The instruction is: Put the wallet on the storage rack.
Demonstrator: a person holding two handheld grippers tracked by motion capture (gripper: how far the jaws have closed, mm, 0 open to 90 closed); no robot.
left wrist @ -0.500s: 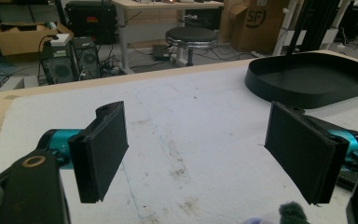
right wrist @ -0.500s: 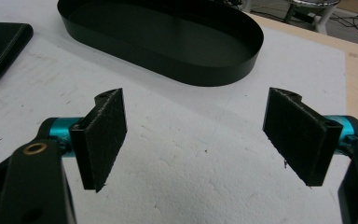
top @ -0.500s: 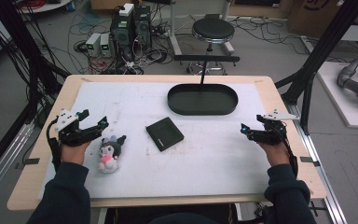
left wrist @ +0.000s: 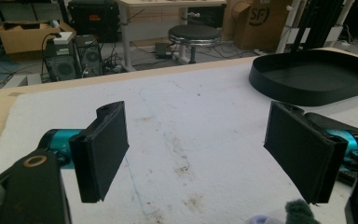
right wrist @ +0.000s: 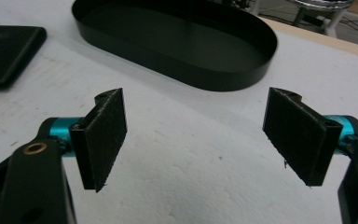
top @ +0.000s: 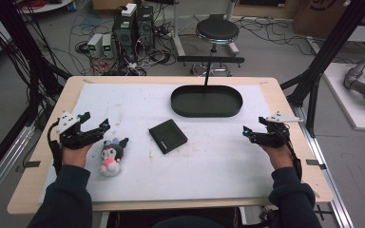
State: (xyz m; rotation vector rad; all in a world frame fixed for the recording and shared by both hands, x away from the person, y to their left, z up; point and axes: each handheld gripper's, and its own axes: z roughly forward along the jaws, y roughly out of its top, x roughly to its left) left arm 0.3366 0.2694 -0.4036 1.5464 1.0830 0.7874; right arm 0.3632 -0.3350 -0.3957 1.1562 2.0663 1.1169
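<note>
Both grippers wait wide open, the plush toy nearest the left one

The left gripper (top: pixel 94 127) holds nothing, jaws spread wide, just beside the soft plush toy (top: pixel 110 153) near the worktop's left edge; the right gripper (top: pixel 253 133), equally open and empty, sits by the right edge. A good pick, I judge, means straddling the toy's squashy body and closing gently. The flat black case (top: pixel 168 135) lies mid-worktop; the smooth oval black tray (top: pixel 206 112) sits toward the far edge.

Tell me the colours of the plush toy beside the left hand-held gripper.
Black, white and pink plush toy; high view.
</note>
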